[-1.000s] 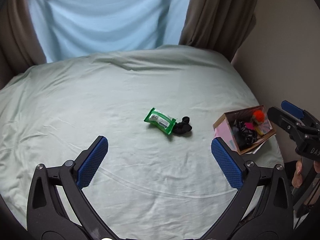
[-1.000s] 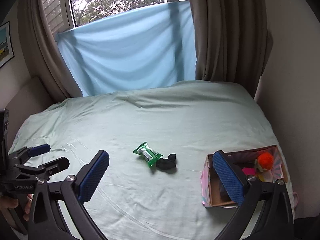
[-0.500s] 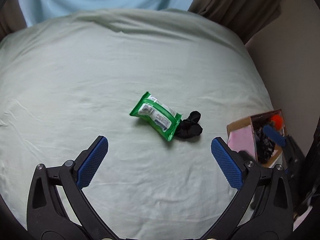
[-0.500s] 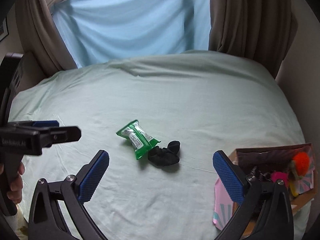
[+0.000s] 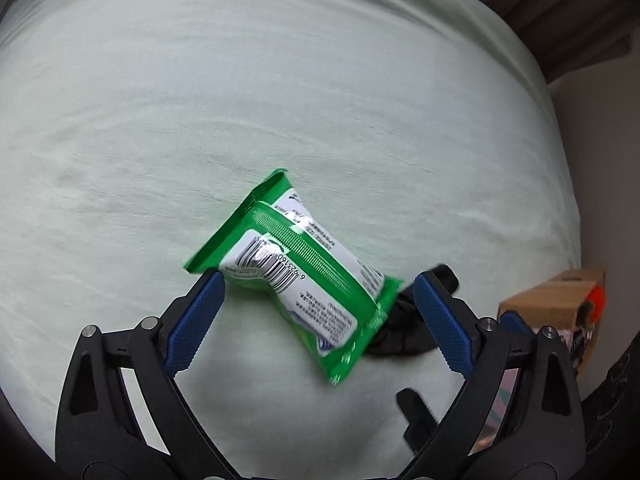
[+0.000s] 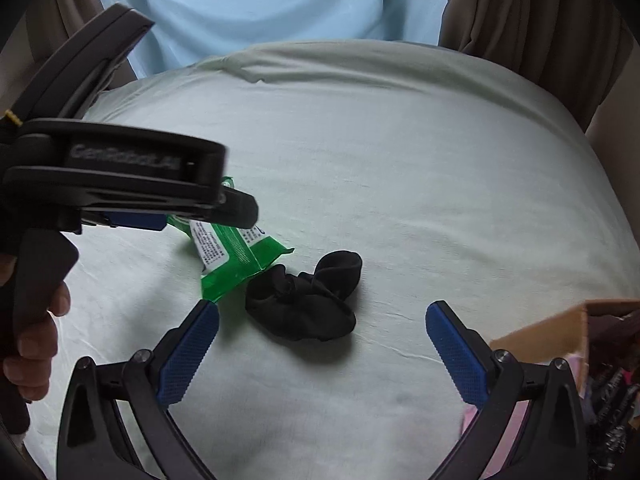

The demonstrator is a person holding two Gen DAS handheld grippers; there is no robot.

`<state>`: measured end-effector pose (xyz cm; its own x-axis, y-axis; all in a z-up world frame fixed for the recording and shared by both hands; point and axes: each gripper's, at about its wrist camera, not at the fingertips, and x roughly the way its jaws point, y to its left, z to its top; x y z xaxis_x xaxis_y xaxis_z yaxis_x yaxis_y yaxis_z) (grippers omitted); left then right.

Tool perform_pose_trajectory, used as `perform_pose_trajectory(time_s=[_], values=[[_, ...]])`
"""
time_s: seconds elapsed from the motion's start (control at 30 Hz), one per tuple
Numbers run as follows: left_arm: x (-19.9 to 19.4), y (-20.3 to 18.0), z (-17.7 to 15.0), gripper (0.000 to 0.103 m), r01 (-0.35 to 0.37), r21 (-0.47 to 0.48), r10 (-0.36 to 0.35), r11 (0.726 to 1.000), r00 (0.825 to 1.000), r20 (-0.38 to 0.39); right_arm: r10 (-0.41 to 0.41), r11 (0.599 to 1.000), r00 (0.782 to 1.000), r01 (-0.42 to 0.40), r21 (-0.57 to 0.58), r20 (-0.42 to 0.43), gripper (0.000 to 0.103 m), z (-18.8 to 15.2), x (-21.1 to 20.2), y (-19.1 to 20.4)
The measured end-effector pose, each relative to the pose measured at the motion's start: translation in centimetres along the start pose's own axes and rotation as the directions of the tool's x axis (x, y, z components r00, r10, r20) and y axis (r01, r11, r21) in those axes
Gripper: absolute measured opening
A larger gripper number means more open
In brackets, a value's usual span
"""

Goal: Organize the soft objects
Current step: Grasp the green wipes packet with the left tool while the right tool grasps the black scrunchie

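Note:
A green wipes pack [image 5: 296,276] lies on the pale green bedsheet [image 5: 280,100], with a black balled sock [image 6: 308,304] touching its right end. My left gripper [image 5: 316,320] is open, its blue pads either side of the pack, just above it. The sock shows partly behind the left gripper's right finger [image 5: 440,320]. My right gripper [image 6: 322,356] is open and empty, hovering close in front of the sock. The left gripper's body [image 6: 120,176] covers part of the pack [image 6: 236,260] in the right wrist view.
An open cardboard box [image 5: 560,300] with mixed small items and an orange thing stands at the bed's right edge; it also shows in the right wrist view [image 6: 560,332]. Brown curtains [image 6: 540,12] and a light blue cloth [image 6: 260,4] hang behind the bed.
Both grippers have moved forward and down toward the bed's middle. The left now straddles the wipes pack; the right is close over the sock. Both stay open.

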<state>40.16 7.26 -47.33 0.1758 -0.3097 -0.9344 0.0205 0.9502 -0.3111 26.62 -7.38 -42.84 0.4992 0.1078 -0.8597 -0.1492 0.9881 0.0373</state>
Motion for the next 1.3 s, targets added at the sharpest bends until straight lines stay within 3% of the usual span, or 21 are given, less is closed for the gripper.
perform_pose_trajectory(time_s=[0.07, 0.13, 0.3, 0.37, 0.5, 0.57, 0.63, 1.0, 1.2, 1.3], values=[[1.0, 0.3, 0.1, 0.087, -0.009, -0.026, 0.009, 1.0, 1.0, 0.004, 0.012, 1.0, 1.0, -0.012, -0.008, -0.005, 0.101, 0.0, 1.0, 0.2], [1.9, 0.5, 0.2, 0.077, -0.022, -0.042, 0.022, 0.999, 1.0, -0.008, 0.026, 0.999, 0.999, -0.026, -0.024, -0.021, 0.093, -0.1, 1.9, 0.5], [2.8, 0.1, -0.1, 0.072, -0.046, 0.002, 0.046, 0.999, 0.999, 0.001, 0.041, 0.998, 0.998, -0.043, -0.046, -0.05, 0.078, -0.4, 3.2, 0.9], [2.7, -0.3, -0.5, 0.065, -0.057, 0.032, 0.057, 0.998, 0.998, 0.012, 0.039, 0.997, 0.996, -0.044, -0.059, -0.076, 0.062, -0.6, 3.9, 1.1], [2.5, -0.4, -1.2, 0.057, -0.041, 0.037, 0.041, 0.998, 0.999, 0.019, 0.024, 0.996, 0.998, -0.029, -0.083, -0.065, 0.05, -1.2, 4.1, 1.5], [2.4, -0.4, -1.4, 0.053, -0.036, 0.039, 0.036, 0.999, 0.999, 0.023, 0.026, 0.995, 0.998, -0.032, -0.091, -0.06, 0.034, -1.4, 3.7, 1.6], [2.1, -0.6, -1.5, 0.05, -0.037, 0.051, 0.035, 0.998, 0.999, 0.032, 0.036, 0.996, 0.997, -0.041, -0.082, -0.062, 0.028, -1.5, 3.4, 1.6], [-3.8, -1.5, -3.3, 0.047, -0.059, 0.09, 0.047, 0.994, 0.991, 0.127, 0.05, 0.998, 0.999, -0.05, -0.027, -0.015, 0.026, -1.9, -0.9, 0.5], [-9.6, -1.6, -5.6, 0.047, -0.064, 0.107, 0.043, 0.992, 0.981, 0.191, 0.035, 0.999, 0.998, -0.035, -0.004, 0.049, 0.026, -1.4, -6.9, 1.1], [-14.8, -1.2, -6.6, 0.047, -0.069, 0.124, 0.038, 0.99, 0.97, 0.238, 0.026, 1.0, 0.995, -0.027, 0.003, 0.092, 0.026, -1.2, -11.1, 1.5]])
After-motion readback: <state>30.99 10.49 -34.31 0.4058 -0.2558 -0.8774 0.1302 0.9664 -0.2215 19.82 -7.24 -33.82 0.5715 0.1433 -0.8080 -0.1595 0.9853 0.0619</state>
